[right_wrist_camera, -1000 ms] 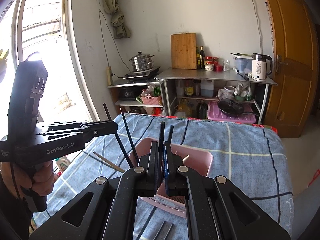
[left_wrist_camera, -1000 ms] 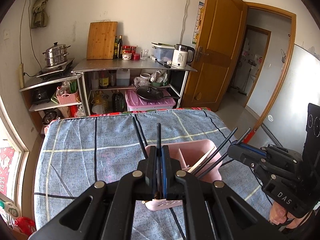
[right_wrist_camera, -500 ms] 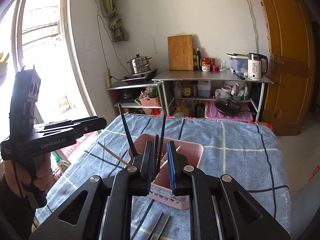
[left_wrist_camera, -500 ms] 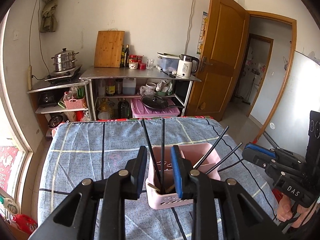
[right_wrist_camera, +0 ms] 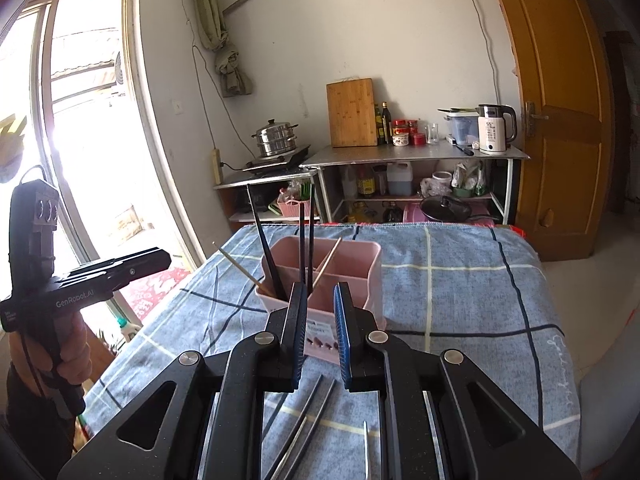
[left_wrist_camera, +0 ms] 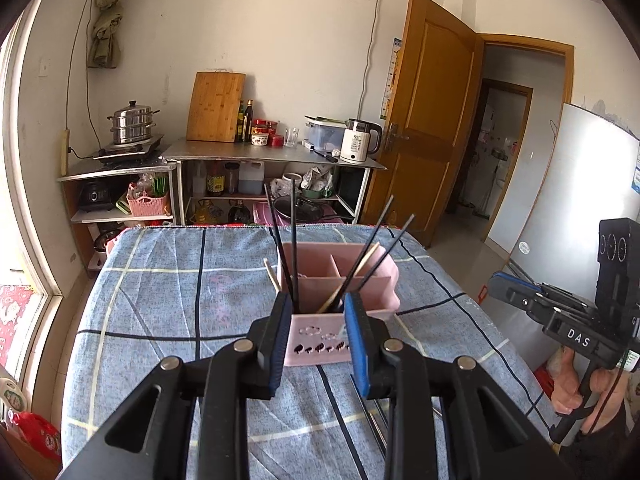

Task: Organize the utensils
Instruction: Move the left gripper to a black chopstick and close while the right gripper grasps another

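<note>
A pink divided utensil holder (left_wrist_camera: 352, 280) stands on the blue checked tablecloth and holds several black chopsticks (left_wrist_camera: 294, 240) and light wooden ones (left_wrist_camera: 362, 266), all leaning out of it. It also shows in the right wrist view (right_wrist_camera: 356, 268). My left gripper (left_wrist_camera: 318, 314) is open and empty, just in front of the holder. My right gripper (right_wrist_camera: 320, 312) is open and empty, also just in front of it. Metal chopsticks (right_wrist_camera: 310, 412) lie flat on the cloth under the right gripper.
The table (left_wrist_camera: 160, 300) is covered with a blue checked cloth. A metal shelf unit (left_wrist_camera: 272, 160) with a kettle, a cutting board and bottles stands behind it. A wooden door (left_wrist_camera: 424, 132) is at the right, a window (right_wrist_camera: 80, 120) at the left.
Both grippers opened, let go of black chopsticks into the pink holder, and drew back from it. The chopsticks now stand loose in the holder.
</note>
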`<state>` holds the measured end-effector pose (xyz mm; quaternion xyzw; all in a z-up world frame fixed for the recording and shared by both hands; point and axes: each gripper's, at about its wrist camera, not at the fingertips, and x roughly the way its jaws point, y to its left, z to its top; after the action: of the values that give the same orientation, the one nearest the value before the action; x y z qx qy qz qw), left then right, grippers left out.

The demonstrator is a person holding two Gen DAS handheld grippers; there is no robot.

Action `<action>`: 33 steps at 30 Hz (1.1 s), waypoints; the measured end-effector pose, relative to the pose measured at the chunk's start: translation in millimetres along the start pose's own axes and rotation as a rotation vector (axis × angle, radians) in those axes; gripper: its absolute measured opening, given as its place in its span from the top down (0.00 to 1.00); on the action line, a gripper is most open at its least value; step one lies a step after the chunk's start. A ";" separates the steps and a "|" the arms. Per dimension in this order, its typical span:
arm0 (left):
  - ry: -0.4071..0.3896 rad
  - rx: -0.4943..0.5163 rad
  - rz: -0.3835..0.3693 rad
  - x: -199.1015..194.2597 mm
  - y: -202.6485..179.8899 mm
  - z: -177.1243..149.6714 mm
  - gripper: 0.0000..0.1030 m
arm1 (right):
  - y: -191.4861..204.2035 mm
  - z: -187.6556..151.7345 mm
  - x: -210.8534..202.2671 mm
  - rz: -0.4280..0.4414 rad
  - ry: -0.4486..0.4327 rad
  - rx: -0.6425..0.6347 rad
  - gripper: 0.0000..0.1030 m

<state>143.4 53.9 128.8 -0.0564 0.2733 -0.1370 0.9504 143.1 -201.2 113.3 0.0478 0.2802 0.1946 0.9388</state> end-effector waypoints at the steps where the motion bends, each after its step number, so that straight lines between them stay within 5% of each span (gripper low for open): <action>1: 0.008 0.002 -0.006 -0.8 -2.7 -7.2 0.72 | -1.2 -4.8 -1.4 -0.001 0.005 0.006 0.86; 11: 0.108 -0.009 -0.041 16.5 -15.5 -58.6 0.72 | -15.8 -48.5 -2.0 -0.001 0.072 0.059 0.86; 33: 0.377 -0.041 -0.081 132.1 -35.0 -104.9 0.72 | -35.8 -79.0 28.8 -0.004 0.171 0.104 0.86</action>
<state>186.7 -21.4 -20.0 -0.0598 0.4466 -0.1776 0.8749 134.3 -224.3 25.3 0.0790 0.3690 0.1814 0.9081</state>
